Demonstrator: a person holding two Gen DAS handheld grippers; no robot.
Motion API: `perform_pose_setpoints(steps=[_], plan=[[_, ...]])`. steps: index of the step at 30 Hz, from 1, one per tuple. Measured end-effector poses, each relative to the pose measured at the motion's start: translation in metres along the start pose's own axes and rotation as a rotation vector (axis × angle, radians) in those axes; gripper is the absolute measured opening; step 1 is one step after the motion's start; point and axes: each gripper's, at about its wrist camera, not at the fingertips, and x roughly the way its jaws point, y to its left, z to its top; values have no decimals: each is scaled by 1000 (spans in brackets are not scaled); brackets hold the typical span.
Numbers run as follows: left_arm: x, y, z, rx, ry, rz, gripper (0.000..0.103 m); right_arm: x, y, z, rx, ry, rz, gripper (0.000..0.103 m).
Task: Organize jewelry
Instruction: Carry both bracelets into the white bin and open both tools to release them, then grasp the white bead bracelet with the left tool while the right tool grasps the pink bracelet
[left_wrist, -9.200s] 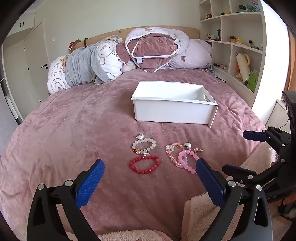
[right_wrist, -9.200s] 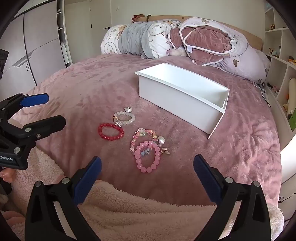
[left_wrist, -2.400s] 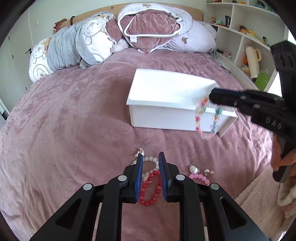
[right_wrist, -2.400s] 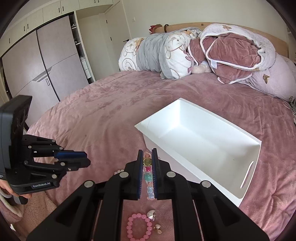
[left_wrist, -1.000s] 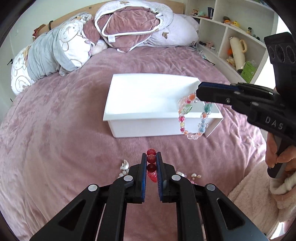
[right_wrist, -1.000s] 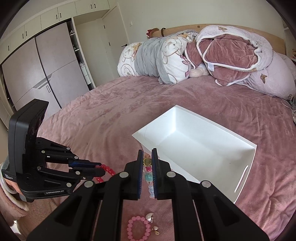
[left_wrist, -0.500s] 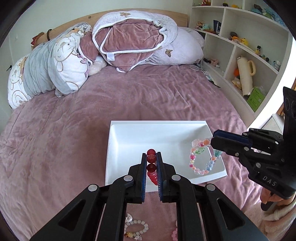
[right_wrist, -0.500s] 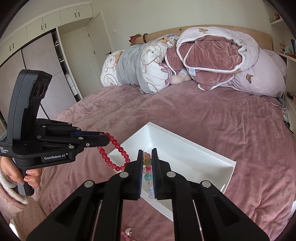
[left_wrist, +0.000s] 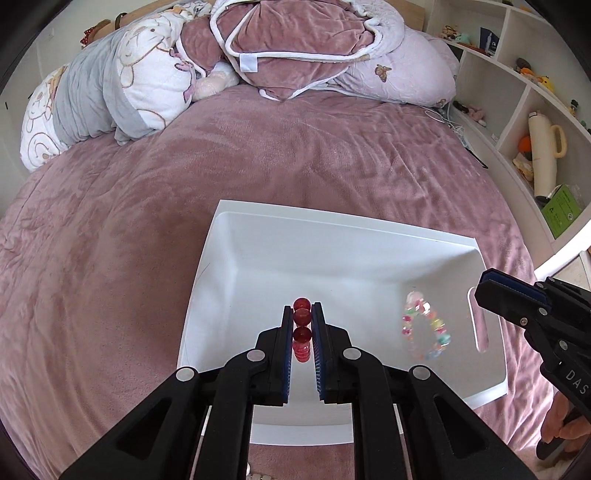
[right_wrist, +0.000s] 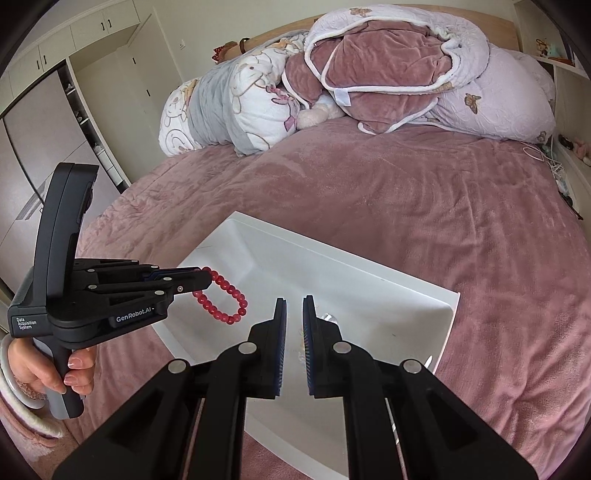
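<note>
Nearest, at the bottom edge of the left wrist view, a few pale beads (left_wrist: 258, 476) just visible on the mauve bedspread (left_wrist: 110, 258) below the white bin (left_wrist: 221, 236). Above the bin's near left part, left gripper (left_wrist: 303, 314) pinching a red bead bracelet (left_wrist: 302, 317) between blue pads, three beads stacked in the gap and the rest dangling beneath; same bracelet (right_wrist: 225, 299) seen from the right wrist view as a loop hanging from the left gripper (right_wrist: 207, 278) over the bin's (right_wrist: 369, 280) left rim. Right gripper (right_wrist: 294, 314) poised over the bin's interior, fingers (right_wrist: 280, 332) slightly parted with nothing between them; from the left wrist view only its blue-padded tip (left_wrist: 495, 284) showing beside the bin's right wall, near the handle slot (left_wrist: 480, 325). Multicoloured pastel bracelet (left_wrist: 424, 328) blurred inside the bin at its right end, apart from both grippers; impossible to tell whether resting on the floor or in the air. Small silvery glint (right_wrist: 328, 316) just past the right gripper's fingertips, too small to identify. Beyond the bin, bare bedspread, then bear-print pillows (left_wrist: 110, 92) and a bundled mauve quilt (left_wrist: 295, 40) against the headboard. Far right, open shelves (left_wrist: 535, 110) holding a cream jug (left_wrist: 546, 155) and a green box (left_wrist: 561, 210).
</note>
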Motion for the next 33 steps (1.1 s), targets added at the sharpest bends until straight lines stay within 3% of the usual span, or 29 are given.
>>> perform_pose_setpoints(steps=[2, 4, 6, 7, 11, 13, 16, 22, 28, 33], plan=[[5, 1, -4, -1, 1, -11, 15, 3, -3, -3, 4, 0, -10, 11], [5, 2, -8, 8, -22, -1, 22, 5, -5, -6, 8, 8, -22, 15], [1, 0, -10, 30, -60, 19, 46, 3, -4, -8, 0, -2, -29, 37], [-2, 0, -12, 41, -86, 33, 51, 1, -2, -9, -10, -16, -40, 53], [-24, 1, -17, 64, -160, 77, 77, -15, 11, -11, -72, -57, -30, 55], [-39, 5, -20, 59, -200, 103, 78, -26, 19, -12, -101, -80, -17, 58], [-67, 14, -28, 28, -273, 100, 87, -47, 32, -14, -132, -128, -2, 70], [-107, 27, -50, 48, -320, 85, 90, -79, 68, -27, -237, -148, 55, 71], [-138, 29, -83, 125, -339, 130, 92, -80, 104, -62, -377, -99, 95, 83], [-149, 33, -118, 130, -359, 151, 93, -49, 114, -99, -437, 18, 107, 82]])
